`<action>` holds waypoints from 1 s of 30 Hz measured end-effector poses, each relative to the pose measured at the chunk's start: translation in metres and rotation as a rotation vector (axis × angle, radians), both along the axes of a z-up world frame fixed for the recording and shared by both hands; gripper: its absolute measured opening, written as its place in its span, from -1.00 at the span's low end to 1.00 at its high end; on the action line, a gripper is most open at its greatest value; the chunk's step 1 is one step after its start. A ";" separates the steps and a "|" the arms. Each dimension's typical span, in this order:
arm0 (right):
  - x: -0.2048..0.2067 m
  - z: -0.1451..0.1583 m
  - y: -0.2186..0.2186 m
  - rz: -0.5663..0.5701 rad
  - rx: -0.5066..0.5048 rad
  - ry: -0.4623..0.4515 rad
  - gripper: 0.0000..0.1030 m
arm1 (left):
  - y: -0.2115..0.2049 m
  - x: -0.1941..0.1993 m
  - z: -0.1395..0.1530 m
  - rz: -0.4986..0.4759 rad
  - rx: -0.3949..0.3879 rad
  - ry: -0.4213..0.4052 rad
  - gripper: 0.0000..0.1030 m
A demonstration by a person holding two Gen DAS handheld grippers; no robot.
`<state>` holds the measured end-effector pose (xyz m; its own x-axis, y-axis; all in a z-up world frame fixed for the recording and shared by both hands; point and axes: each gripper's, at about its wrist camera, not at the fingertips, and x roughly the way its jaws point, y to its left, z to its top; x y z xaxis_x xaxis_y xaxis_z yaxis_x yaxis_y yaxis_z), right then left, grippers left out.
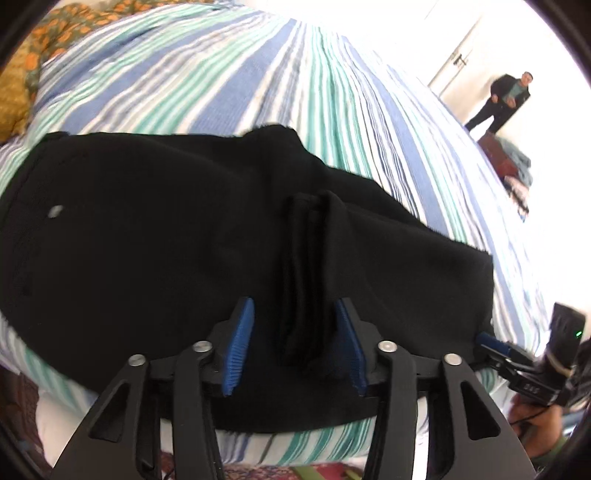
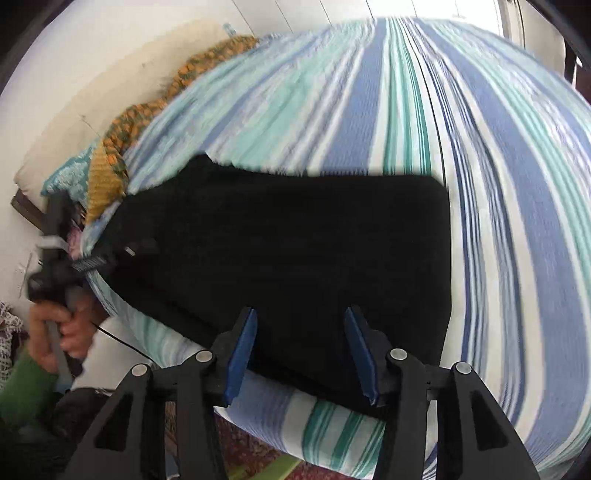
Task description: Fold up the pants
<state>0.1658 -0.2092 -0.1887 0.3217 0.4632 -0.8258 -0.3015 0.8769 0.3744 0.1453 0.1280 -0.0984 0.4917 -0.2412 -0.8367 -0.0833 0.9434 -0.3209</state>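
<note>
Black pants (image 1: pixel 147 240) lie folded across a bed with a blue, teal and white striped sheet (image 1: pixel 221 74), a small metal button showing at the left. My left gripper (image 1: pixel 294 301) is open over their near edge. A pinched-up ridge of black cloth (image 1: pixel 310 266) stands between the blue pads (image 1: pixel 240 343), which do not press on it. In the right wrist view the pants (image 2: pixel 295 240) fill the middle of the sheet (image 2: pixel 406 110). My right gripper (image 2: pixel 302 310) is open just above their near edge, holding nothing. A hand (image 2: pixel 62 325) holds the left gripper's handle at the left.
An orange-patterned blanket (image 1: pixel 55 33) (image 2: pixel 122 140) is bunched at the bed's far left. A person (image 1: pixel 506 99) stands in a bright doorway beyond the bed. A pile of cloth (image 1: pixel 513 166) lies past the right edge. A patterned rug (image 1: pixel 295 472) shows below the bed's near edge.
</note>
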 end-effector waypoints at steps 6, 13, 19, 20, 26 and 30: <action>0.002 -0.005 0.001 -0.055 0.034 -0.042 0.00 | 0.032 -0.017 0.038 0.115 0.374 -0.044 0.31; -0.002 -0.008 0.005 -0.056 0.017 -0.078 0.01 | 0.043 -0.020 0.041 0.142 0.500 -0.031 0.32; -0.004 -0.008 0.002 -0.049 -0.001 -0.091 0.02 | 0.041 -0.019 0.037 0.142 0.518 -0.023 0.32; -0.004 -0.009 0.003 -0.048 -0.004 -0.093 0.02 | 0.040 -0.017 0.036 0.144 0.516 -0.020 0.32; -0.006 -0.009 0.005 -0.042 -0.024 -0.108 0.03 | 0.068 -0.017 0.018 0.202 0.403 0.040 0.49; -0.007 -0.009 0.008 -0.038 -0.039 -0.118 0.03 | 0.144 -0.030 0.008 0.416 0.136 0.062 0.49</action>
